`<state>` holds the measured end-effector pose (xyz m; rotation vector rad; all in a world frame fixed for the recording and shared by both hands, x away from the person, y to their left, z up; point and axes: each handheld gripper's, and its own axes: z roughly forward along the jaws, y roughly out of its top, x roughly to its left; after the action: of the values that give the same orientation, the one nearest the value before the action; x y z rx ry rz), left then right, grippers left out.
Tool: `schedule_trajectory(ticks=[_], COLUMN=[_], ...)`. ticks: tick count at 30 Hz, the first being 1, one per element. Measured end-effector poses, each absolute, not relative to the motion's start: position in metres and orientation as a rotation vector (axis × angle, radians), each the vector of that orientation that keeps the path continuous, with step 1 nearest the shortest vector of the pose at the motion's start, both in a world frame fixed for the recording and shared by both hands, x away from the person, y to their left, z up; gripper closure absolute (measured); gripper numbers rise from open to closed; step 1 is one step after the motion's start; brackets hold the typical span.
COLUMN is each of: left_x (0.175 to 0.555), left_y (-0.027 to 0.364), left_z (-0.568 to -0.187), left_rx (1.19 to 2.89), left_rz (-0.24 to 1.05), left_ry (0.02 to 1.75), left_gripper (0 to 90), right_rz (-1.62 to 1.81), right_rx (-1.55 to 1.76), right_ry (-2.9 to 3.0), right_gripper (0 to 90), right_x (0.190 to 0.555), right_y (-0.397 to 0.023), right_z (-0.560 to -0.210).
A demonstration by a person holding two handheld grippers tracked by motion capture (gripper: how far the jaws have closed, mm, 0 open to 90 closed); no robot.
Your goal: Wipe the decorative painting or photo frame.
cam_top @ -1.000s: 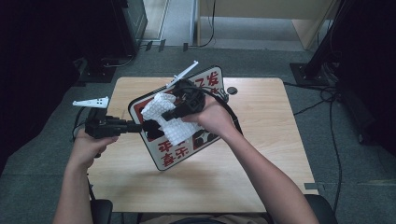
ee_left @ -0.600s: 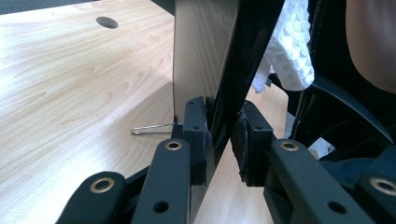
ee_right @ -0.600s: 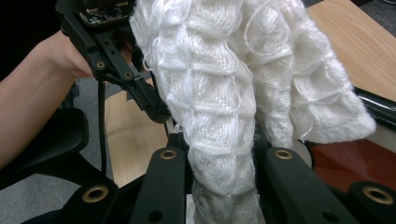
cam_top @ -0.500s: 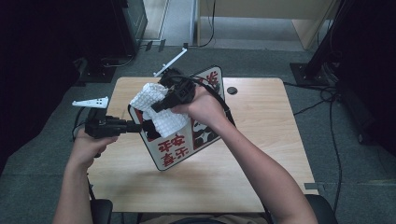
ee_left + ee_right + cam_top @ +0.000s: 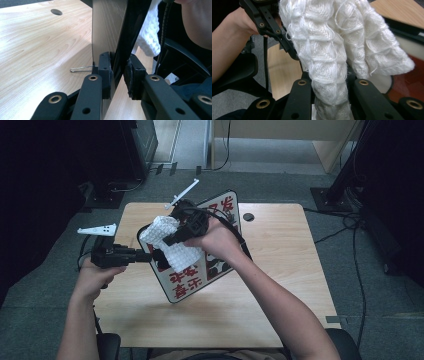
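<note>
— Left gripper (image 5: 119, 75)? 
— Clamped on the sign board's (image 5: 220, 210) left edge, holding it tilted above the table (image 5: 280, 300).
— Right gripper (image 5: 329, 87)?
— Closed on the white cloth (image 5: 172, 245), which is pressed against the board's printed face, upper left part.

White cloth (image 5: 337, 50) hides your right gripper (image 5: 329, 100) pads in right gripper view; cloth's top runs past frame edge. In high view, cloth and your right hand (image 5: 217, 240) cover middle of sign board (image 5: 200, 275), so its red characters read only in part. Board top cut off in left gripper view. Small dark spot (image 5: 248, 216) on table (image 5: 280, 285) too small to identify.
</note>
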<state>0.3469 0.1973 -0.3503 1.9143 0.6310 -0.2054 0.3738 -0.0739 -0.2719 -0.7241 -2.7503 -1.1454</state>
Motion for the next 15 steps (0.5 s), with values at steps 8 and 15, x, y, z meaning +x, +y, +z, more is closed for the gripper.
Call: schedule_trajectory(ticks=[8, 15], left_x=[0.347, 0.347], left_y=[0.197, 0.197], left_z=[-0.350, -0.350], left_rx=[1.916, 1.917], left_rz=[-0.203, -0.202], left_ry=[0.634, 0.635], left_gripper=[76.6, 76.6], right_rz=[-1.137, -1.131], right_rx=[-0.726, -0.726], right_ry=[-2.730, -2.719], right_gripper=[76.7, 76.6], right_x=[0.372, 0.370], right_y=[-0.075, -0.077], right_z=[-0.284, -0.295])
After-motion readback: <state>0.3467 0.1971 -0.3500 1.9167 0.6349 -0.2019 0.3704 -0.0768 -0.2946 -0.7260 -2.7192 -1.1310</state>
